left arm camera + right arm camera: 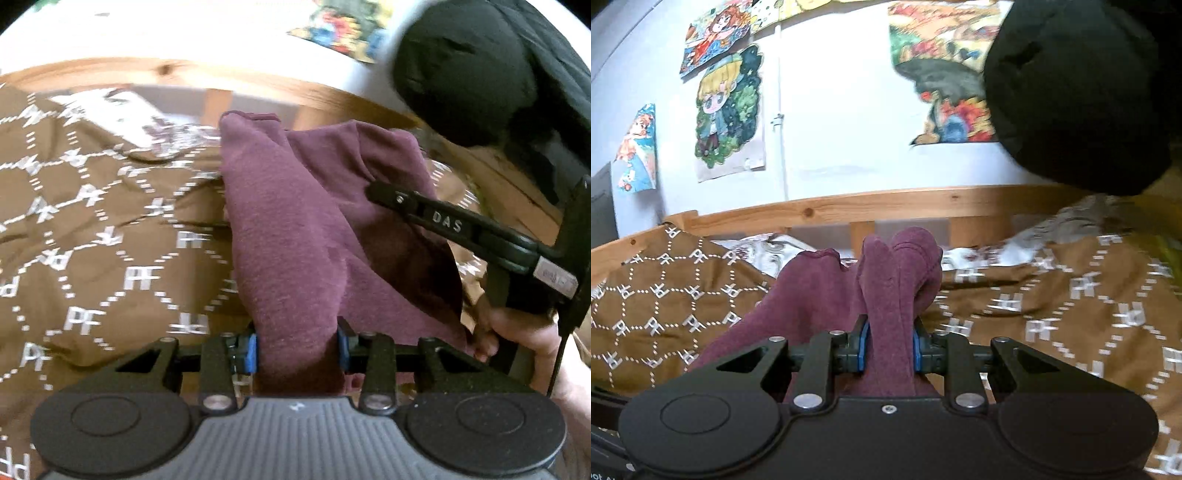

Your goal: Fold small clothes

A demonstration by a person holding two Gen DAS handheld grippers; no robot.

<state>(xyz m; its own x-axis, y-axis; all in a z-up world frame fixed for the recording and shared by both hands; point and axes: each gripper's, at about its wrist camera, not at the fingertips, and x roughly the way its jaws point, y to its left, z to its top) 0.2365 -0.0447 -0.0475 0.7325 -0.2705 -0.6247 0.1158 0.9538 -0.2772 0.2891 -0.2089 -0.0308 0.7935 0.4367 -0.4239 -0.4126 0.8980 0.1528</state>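
A maroon garment (pixel 295 236) hangs bunched above a brown patterned bedspread (pixel 92 229). My left gripper (pixel 297 349) is shut on one part of it, with cloth pinched between the blue pads (pixel 252 352). My right gripper (pixel 889 349) is shut on another bunched part of the maroon garment (pixel 897 288). In the left wrist view the right gripper's black body (pixel 454 225) shows at the right, reaching into the cloth. The fabric drapes between the two grippers.
A wooden bed rail (pixel 886 206) runs behind the bedspread (pixel 1071 302). A white wall with drawings (pixel 729 110) stands behind it. A black rounded cloth object (pixel 1071 92) hangs at upper right. A white patterned sheet (pixel 764 251) lies near the rail.
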